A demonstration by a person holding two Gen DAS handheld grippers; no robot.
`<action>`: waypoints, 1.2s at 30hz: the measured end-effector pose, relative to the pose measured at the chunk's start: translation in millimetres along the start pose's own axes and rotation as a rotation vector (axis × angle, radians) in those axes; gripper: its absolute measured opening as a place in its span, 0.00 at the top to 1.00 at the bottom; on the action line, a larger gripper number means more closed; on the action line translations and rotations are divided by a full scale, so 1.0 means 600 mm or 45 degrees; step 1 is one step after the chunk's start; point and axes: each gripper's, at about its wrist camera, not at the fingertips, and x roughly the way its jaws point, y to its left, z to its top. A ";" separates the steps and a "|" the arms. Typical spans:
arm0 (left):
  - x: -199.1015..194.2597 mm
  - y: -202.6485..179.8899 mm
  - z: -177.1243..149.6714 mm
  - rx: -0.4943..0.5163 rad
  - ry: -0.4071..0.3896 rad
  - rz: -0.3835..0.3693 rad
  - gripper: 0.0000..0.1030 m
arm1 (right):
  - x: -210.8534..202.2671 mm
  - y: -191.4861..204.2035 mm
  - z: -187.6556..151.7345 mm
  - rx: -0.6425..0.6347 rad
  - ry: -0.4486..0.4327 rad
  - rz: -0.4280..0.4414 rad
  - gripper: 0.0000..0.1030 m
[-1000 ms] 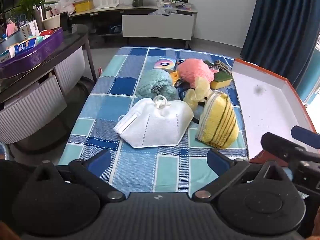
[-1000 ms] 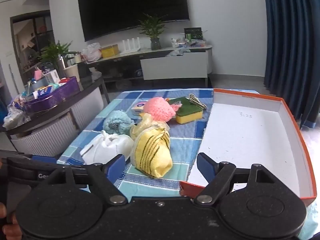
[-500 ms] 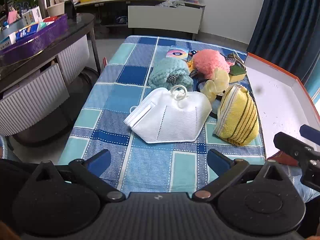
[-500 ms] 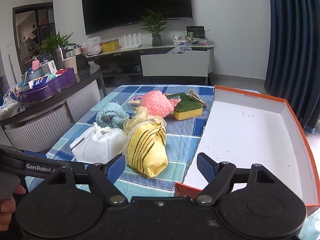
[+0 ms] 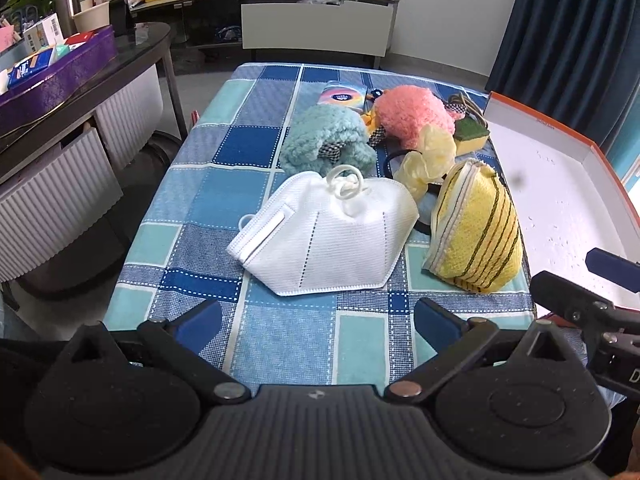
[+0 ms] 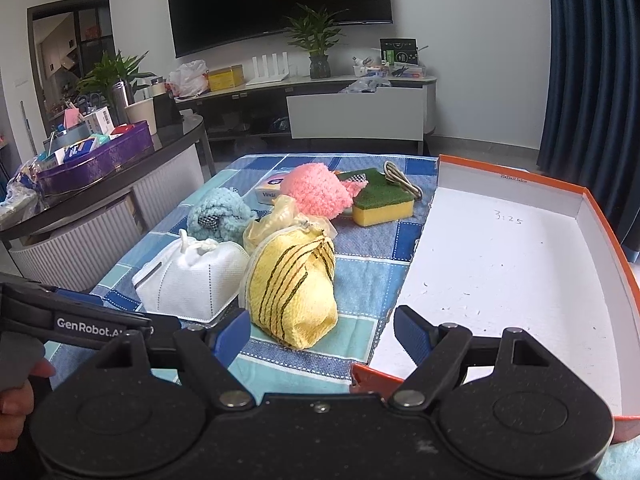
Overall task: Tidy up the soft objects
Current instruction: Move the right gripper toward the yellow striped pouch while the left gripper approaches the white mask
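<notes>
A white face mask [image 5: 320, 236] [image 6: 192, 276] lies on the blue checked cloth [image 5: 208, 184], just ahead of my open left gripper [image 5: 318, 322]. To its right stands a yellow striped cloth bundle [image 5: 476, 228] [image 6: 294, 280], close in front of my open right gripper [image 6: 322, 330]. Behind them sit a teal fluffy piece [image 5: 326, 138] [image 6: 218, 212], a pink fluffy piece [image 5: 412, 114] [image 6: 314, 190], a pale yellow scrunchie [image 5: 430, 156] and a green-and-yellow sponge [image 6: 382, 202]. An orange-rimmed white box [image 6: 520, 264] [image 5: 560, 184] lies open on the right with nothing in it.
A tissue pack [image 5: 342, 94] and a coiled cord [image 6: 402, 182] lie at the far end of the cloth. A dark side table [image 5: 80, 80] with a purple tray [image 6: 92, 160] stands left. A TV cabinet [image 6: 356, 112] lines the far wall. A hand [image 6: 16, 396] holds the left gripper's handle.
Both grippers have moved forward and a little lower towards the table, so the mask and yellow bundle appear nearer. Nothing on the cloth has shifted, and both grippers stay open.
</notes>
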 end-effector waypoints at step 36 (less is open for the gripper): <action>0.027 0.008 0.016 0.009 0.013 0.004 0.00 | 0.042 0.015 0.008 -0.024 0.058 0.033 0.10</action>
